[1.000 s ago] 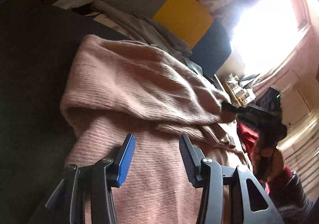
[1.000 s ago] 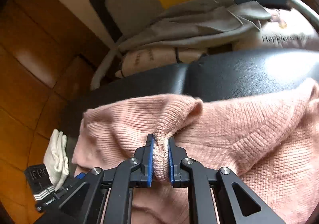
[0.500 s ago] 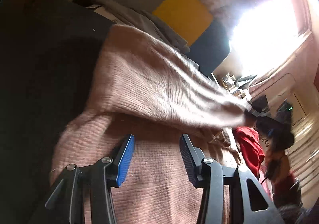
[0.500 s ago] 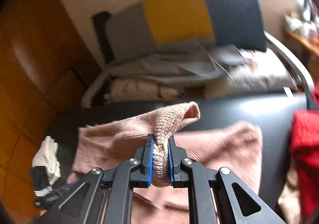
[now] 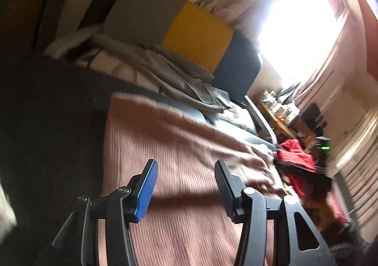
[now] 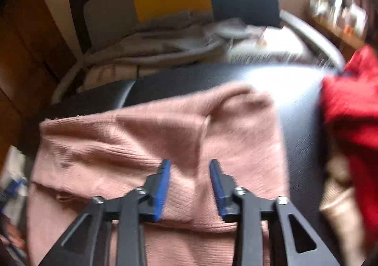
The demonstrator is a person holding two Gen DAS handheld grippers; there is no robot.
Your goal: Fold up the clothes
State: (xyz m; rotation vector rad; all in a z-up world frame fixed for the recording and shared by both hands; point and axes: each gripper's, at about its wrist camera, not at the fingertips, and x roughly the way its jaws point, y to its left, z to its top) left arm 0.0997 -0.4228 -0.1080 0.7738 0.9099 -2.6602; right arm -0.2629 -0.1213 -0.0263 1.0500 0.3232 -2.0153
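The pink sweater [image 6: 146, 138] was laid folded on the black seat [image 6: 300, 105], beside red clothes [image 6: 349, 110]. The right gripper [image 6: 190, 169] had just been opened, nothing pinched; the left gripper [image 5: 186, 171] was held open above the knit.

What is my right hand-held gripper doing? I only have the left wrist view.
Observer: The right hand-held gripper has just been opening; its jaws stand apart over the pink sweater, nothing pinched.
Operator: Did the fold land?
Observer: A folded-over layer lies across the sweater, its edge just below the fingertips.
Operator: Anything past the left edge of the sweater?
Observer: A white glove lies there, blurred.
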